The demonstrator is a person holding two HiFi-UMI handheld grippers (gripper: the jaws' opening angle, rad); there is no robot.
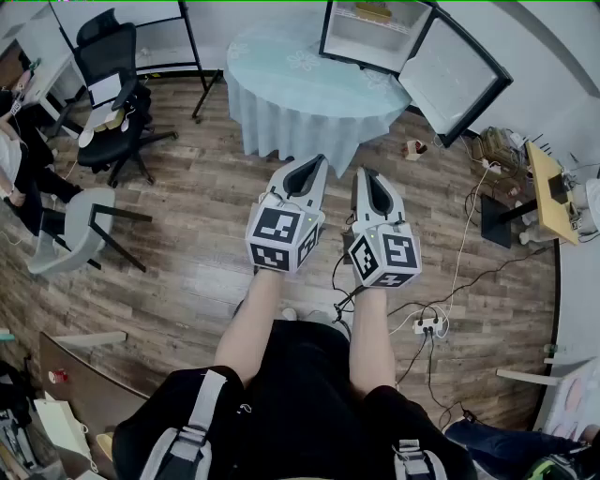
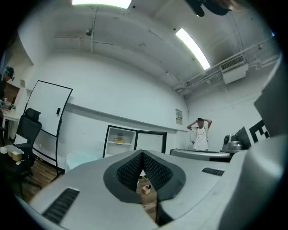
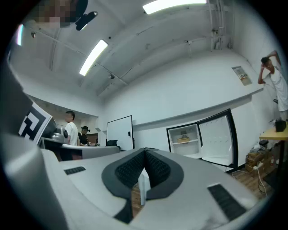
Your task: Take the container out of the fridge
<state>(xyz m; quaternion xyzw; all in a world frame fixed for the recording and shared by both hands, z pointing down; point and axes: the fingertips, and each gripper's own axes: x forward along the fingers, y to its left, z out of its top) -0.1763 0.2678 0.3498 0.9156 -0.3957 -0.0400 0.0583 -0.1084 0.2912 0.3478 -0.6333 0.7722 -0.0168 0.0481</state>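
White left gripper (image 1: 309,162), right gripper (image 1: 367,172): two shut; one open fridge (image 1: 349,41).

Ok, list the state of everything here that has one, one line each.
fridge, open, its door swung wide
container, inside the fridge, not yet taken out
left tongs, shut, holding nothing
right tongs, shut, holding nothing

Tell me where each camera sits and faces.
Head view: on the person's head, looking steeply down; forearms, left gripper and right gripper show.
Left gripper view: rides that gripper, facing the open fridge over its shut jaws.
Right gripper view: likewise, its own jaws shut, fridge right of centre.
Shared: all three show the fridge and the container inside.
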